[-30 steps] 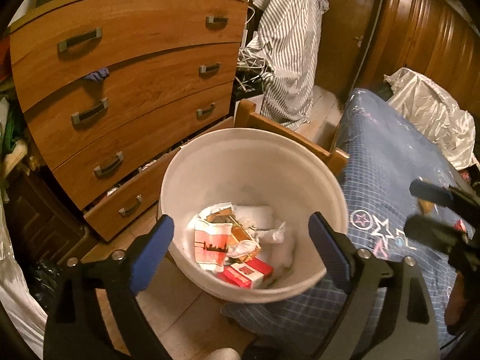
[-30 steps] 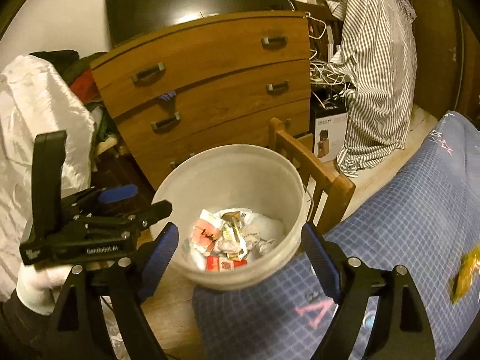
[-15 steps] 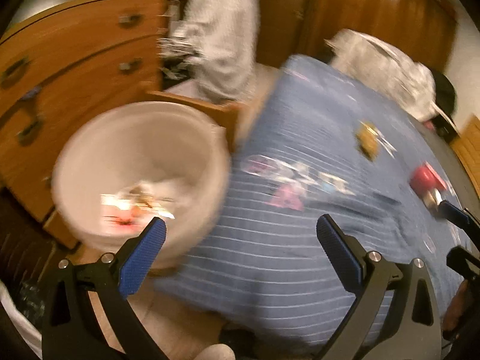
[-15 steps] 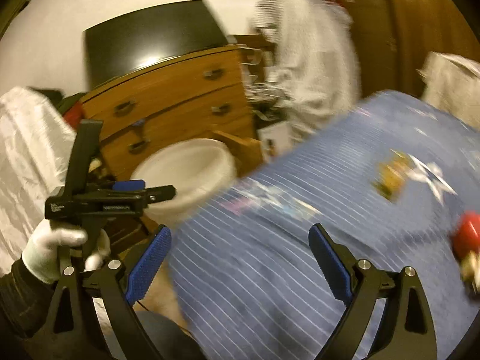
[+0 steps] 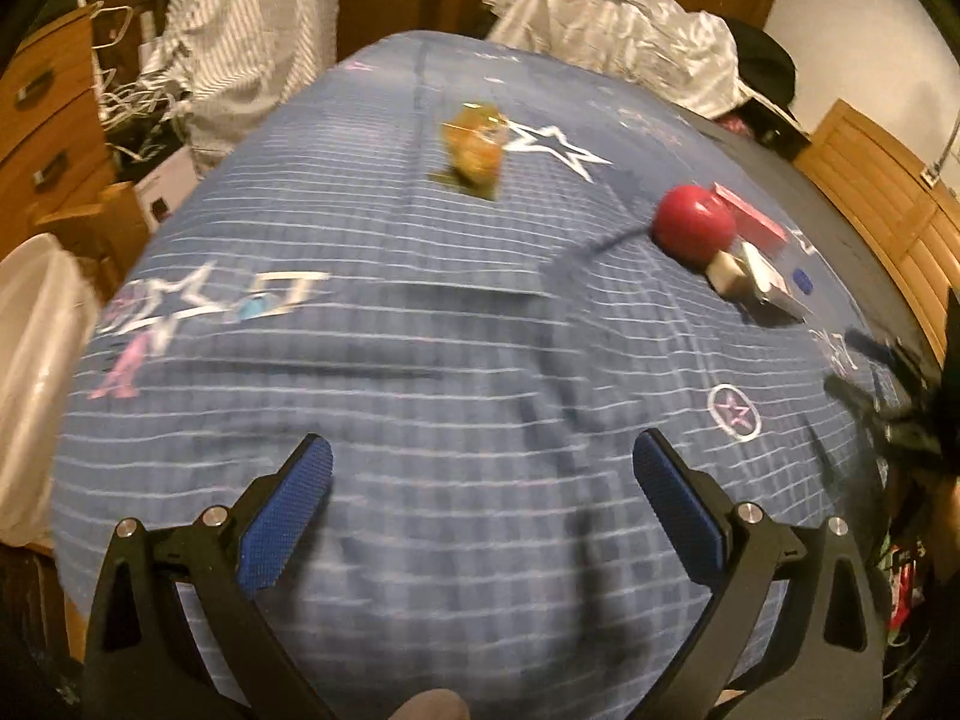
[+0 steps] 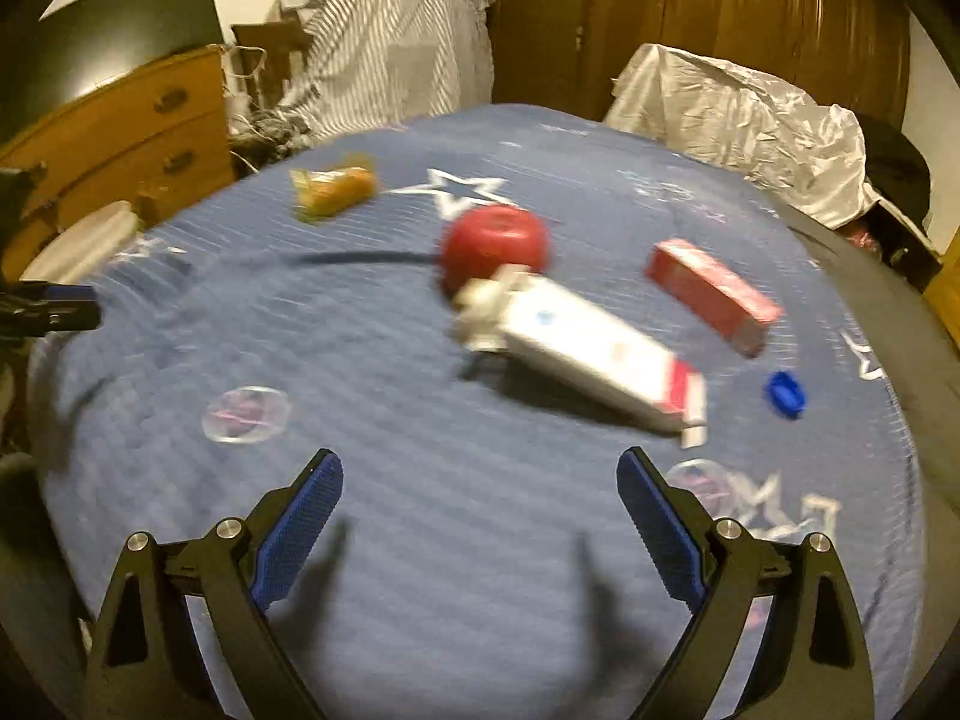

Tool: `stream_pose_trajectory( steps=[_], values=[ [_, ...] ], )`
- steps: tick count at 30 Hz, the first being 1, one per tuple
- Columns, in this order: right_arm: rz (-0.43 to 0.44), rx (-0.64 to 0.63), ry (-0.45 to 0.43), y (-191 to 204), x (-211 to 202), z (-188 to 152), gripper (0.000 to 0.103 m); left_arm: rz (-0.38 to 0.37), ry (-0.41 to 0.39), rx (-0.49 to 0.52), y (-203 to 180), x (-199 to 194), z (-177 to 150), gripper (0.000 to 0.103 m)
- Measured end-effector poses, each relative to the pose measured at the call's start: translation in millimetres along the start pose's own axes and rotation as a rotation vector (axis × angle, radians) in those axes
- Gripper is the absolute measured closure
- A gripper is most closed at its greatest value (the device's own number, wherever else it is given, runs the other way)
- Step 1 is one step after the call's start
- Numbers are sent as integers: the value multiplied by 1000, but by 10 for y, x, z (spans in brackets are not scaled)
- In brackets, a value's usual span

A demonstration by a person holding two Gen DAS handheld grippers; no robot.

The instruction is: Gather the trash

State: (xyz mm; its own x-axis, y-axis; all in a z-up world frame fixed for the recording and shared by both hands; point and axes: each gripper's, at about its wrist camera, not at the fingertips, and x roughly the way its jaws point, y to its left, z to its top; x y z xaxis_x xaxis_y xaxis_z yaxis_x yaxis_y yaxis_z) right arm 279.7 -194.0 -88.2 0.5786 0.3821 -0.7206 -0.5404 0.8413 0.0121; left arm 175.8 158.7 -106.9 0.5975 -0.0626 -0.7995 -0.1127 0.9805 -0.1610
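Note:
Trash lies on a blue bedspread [image 6: 390, 480]: a white carton [image 6: 588, 348], a red round object [image 6: 495, 246], a red box [image 6: 714, 294], a blue cap [image 6: 786, 394] and a yellow wrapper [image 6: 333, 186]. The left wrist view shows the wrapper [image 5: 474, 147], red round object [image 5: 693, 228] and carton [image 5: 750, 282] too. The white bucket [image 5: 30, 360] stands at the bed's left edge. My left gripper [image 5: 483, 510] and my right gripper [image 6: 480, 516] are both open and empty above the bedspread, short of the trash.
A wooden dresser [image 6: 138, 126] and striped clothing [image 6: 390, 42] stand beyond the bed on the left. A white plastic-covered heap [image 6: 744, 114] sits at the far side. A wooden wardrobe [image 6: 720, 18] lines the back wall.
Both grippers have swung right, away from the bucket and over the bed. The bucket has slid to the left edge of view; the trash on the bedspread has come into view.

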Motion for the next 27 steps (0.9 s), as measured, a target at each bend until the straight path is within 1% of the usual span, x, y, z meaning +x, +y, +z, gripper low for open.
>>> stream_pose_trajectory(
  steps=[2, 4, 5, 7, 9, 11, 12, 13, 14, 15, 18, 20, 22, 23, 24, 25, 27],
  values=[
    [73, 108, -28, -474, 41, 83, 10, -6, 13, 8, -113, 94, 21, 6],
    [104, 201, -24, -866, 181, 175, 10, -13, 24, 6, -180, 158, 35, 6],
    [102, 233, -22, -966, 270, 244, 10, -17, 29, 5, -191, 178, 44, 6],
    [108, 331, -10, -1301, 527, 390, 15, -30, 44, -4, -229, 240, 55, 6],
    [99, 404, 11, -1509, 741, 450, 29, -34, 55, -16, -264, 291, 59, 6],
    [129, 468, 51, -1641, 1004, 424, 33, -35, 61, -22, -314, 336, 65, 6],
    [144, 481, 75, -1628, 1094, 409, 33, -39, 66, -24, -331, 352, 63, 6],
    [167, 491, 101, -1600, 1174, 369, 34, -40, 67, -24, -334, 359, 64, 6],
    [176, 488, 102, -1526, 1172, 316, 34, -39, 68, -22, -341, 365, 63, 6],
    [194, 467, 87, -1411, 1116, 285, 34, -39, 69, -21, -342, 364, 60, 6],
    [267, 450, 95, -1040, 942, 222, 34, -48, 70, -25, -321, 348, 71, 6],
    [284, 396, 113, -703, 773, 121, 34, -54, 69, -32, -299, 326, 77, 6],
    [348, 329, 119, -346, 626, 49, 34, -64, 65, -37, -297, 309, 79, 6],
    [358, 289, 118, -171, 562, 28, 34, -66, 63, -36, -298, 301, 75, 6],
    [395, 228, 116, 87, 471, -11, 33, -66, 61, -35, -292, 297, 73, 6],
    [412, 202, 115, 234, 417, -27, 32, -66, 60, -37, -281, 287, 68, 6],
    [404, 156, 90, 440, 282, -50, 32, -67, 58, -46, -245, 267, 47, 6]
  ],
)
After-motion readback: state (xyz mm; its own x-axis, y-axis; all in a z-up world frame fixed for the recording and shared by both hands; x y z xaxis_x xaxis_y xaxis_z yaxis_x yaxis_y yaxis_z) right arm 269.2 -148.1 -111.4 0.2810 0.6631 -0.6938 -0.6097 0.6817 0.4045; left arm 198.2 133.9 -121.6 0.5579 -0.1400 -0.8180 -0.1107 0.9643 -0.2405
